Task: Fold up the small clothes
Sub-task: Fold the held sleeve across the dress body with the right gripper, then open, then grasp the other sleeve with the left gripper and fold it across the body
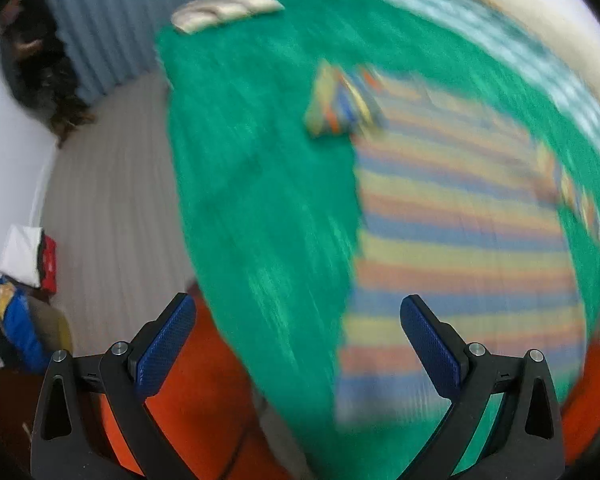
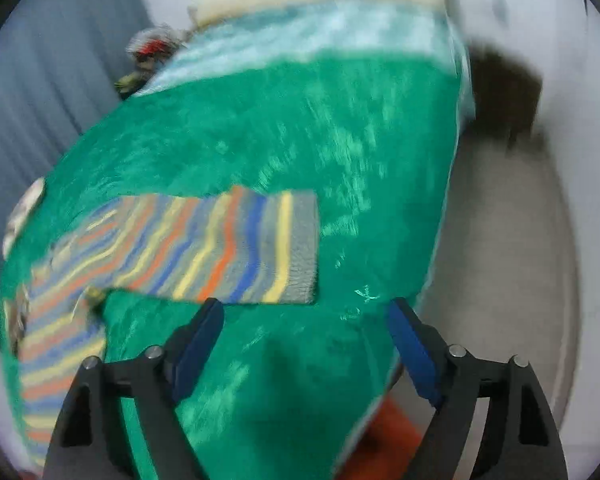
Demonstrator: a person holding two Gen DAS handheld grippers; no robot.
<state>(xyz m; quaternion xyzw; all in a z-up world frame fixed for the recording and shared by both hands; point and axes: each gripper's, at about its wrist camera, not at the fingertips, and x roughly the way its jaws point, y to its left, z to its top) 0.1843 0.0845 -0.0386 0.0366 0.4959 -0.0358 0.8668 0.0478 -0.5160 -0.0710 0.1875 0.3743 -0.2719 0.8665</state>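
A striped sweater (image 1: 456, 240) in blue, orange, yellow and grey lies flat on a green blanket (image 1: 256, 168) that covers a bed. Its left sleeve (image 1: 340, 104) is bunched up near the shoulder. In the right wrist view the other sleeve (image 2: 236, 248) lies stretched out flat across the green blanket (image 2: 300, 128). My left gripper (image 1: 298, 322) hangs open above the blanket beside the sweater's hem, nothing between its blue pads. My right gripper (image 2: 306, 322) is open too, just in front of the sleeve's cuff and apart from it. Both views are motion-blurred.
A cream pillow (image 1: 224, 10) lies at the bed's far corner. Clothes are piled (image 1: 20, 312) on the floor at the left. An orange cloth (image 1: 188, 404) hangs below the bed's near edge. A dark shape (image 2: 504, 96) sits beside the bed on the right, over grey floor (image 2: 500, 260).
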